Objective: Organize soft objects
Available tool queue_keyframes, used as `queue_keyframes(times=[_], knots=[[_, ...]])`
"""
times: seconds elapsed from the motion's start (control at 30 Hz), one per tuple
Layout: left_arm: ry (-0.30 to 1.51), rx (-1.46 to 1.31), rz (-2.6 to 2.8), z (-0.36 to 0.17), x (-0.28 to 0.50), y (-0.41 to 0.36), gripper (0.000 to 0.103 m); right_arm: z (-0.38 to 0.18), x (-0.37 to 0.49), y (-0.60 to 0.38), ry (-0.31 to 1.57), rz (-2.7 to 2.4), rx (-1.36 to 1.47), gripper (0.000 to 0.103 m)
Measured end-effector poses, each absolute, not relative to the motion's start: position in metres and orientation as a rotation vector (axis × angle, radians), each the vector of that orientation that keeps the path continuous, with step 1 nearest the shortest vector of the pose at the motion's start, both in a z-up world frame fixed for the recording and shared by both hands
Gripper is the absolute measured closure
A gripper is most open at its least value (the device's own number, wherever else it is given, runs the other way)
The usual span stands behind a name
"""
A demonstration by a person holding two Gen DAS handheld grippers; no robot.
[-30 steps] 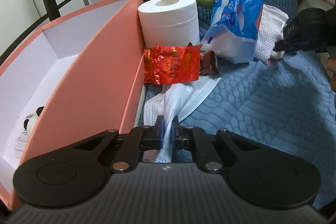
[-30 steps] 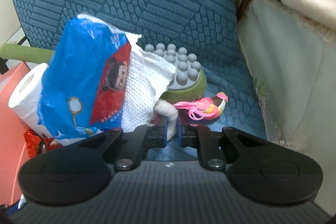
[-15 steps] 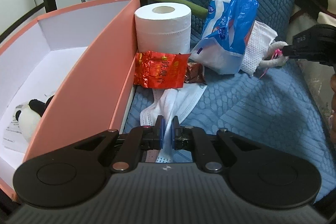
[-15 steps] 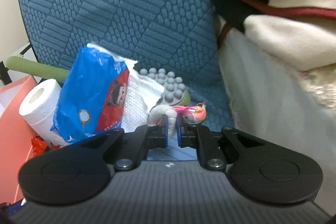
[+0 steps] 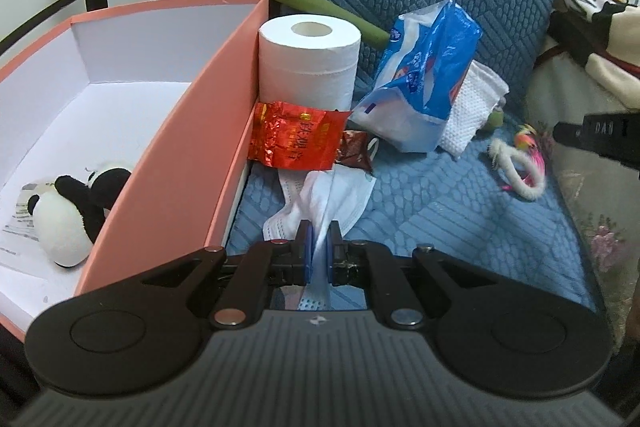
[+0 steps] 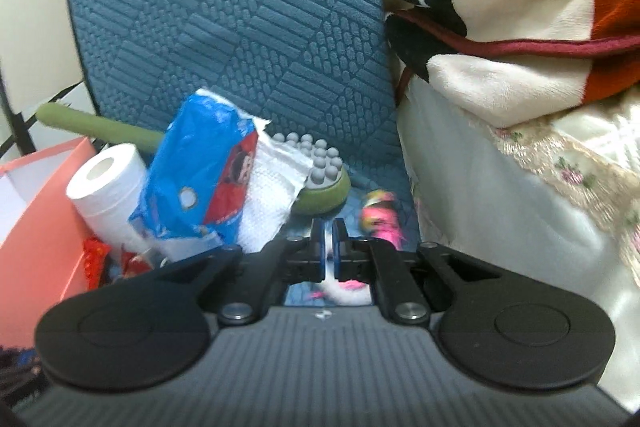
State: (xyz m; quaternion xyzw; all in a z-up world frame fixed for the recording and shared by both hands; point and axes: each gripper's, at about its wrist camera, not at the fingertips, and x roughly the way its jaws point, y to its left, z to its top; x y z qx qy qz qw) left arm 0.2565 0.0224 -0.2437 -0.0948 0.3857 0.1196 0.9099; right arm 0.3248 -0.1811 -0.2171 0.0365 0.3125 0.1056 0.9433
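Note:
My left gripper [image 5: 318, 247] is shut on a white face mask [image 5: 328, 195] and lifts it off the blue seat cushion [image 5: 440, 219]. The pink box [image 5: 188, 163] stands to its left with a panda plush [image 5: 68, 215] inside. My right gripper [image 6: 329, 243] is shut on a white fluffy hair loop with a pink toy [image 6: 380, 219]; in the left wrist view the loop [image 5: 516, 175] hangs at the right, above the cushion. A toilet roll [image 5: 308, 63], a blue tissue pack [image 5: 428, 83] and a white cloth [image 5: 472, 107] stand behind.
A red foil packet [image 5: 296, 143] and a brown wrapper [image 5: 356, 155] lie by the box wall. A green massage hammer [image 6: 320, 183] leans on the chair back. A cream blanket [image 6: 520, 27] is piled at the right. A paper sheet [image 5: 20, 227] lies in the box.
Both grippers have pulled back and up. The left one has lifted the mask. The right one has drawn the fluffy loop and pink toy away from the cloth.

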Motion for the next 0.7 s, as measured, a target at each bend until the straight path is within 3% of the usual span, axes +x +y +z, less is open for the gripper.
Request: queue_keyframes(times=[0.5,0.7], knots=[[0.79,-0.27,0.21,-0.24,0.253,0.024,0.095,-0.223,0.287,-0.189,0.718,0.27,0.183,0.096],[0.794,-0.283,0.207,-0.239,0.253,0.025,0.095,-0.239,0.311,-0.185,0.761,0.266,0.177,0.088]])
